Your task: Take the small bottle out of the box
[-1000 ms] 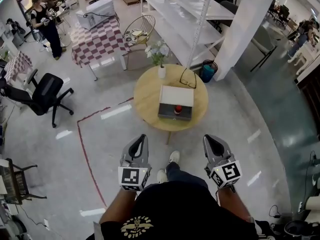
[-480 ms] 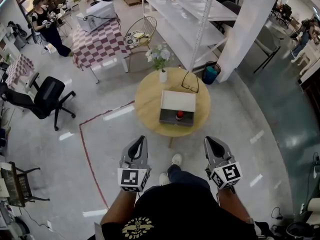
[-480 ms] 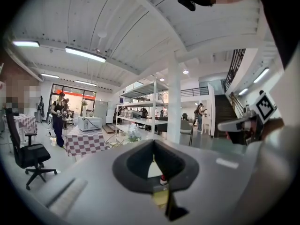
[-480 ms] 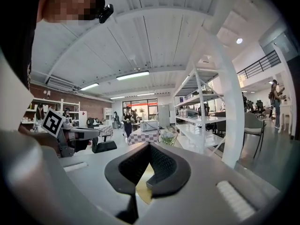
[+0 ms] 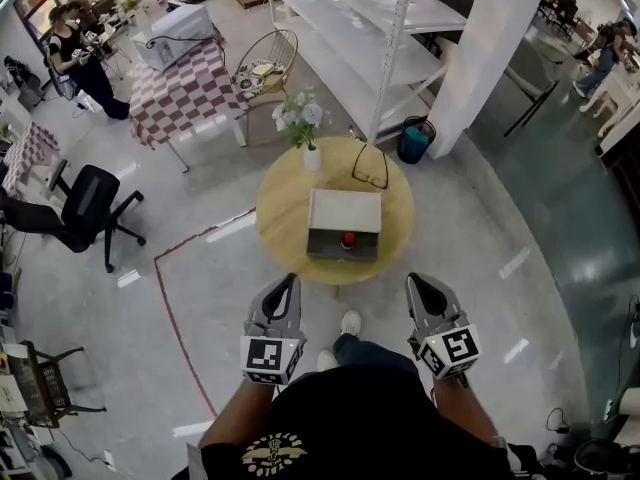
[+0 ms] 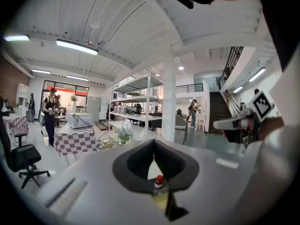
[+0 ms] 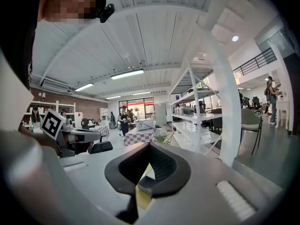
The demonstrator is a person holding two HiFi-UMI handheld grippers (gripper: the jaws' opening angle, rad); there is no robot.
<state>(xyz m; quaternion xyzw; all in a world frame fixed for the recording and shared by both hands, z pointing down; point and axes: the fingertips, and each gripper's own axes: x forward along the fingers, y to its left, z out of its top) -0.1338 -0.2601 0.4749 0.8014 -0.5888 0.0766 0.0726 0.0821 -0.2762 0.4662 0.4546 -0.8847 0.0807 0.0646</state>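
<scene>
The small red-capped bottle [image 5: 348,239] stands in the open grey box [image 5: 322,251] on the round wooden desk [image 5: 280,208], well ahead of the left gripper [image 5: 286,284] and right gripper [image 5: 419,284]. Both pairs of fingers are pressed together, empty; spread one pair before reaching in.

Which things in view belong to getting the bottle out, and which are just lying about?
For the job: small bottle with a red cap, inside the open box; left gripper and right gripper, both with jaws shut and empty.
Lying about: vase of flowers and eyeglasses on the round table; blue bin and office chair on the floor.
</scene>
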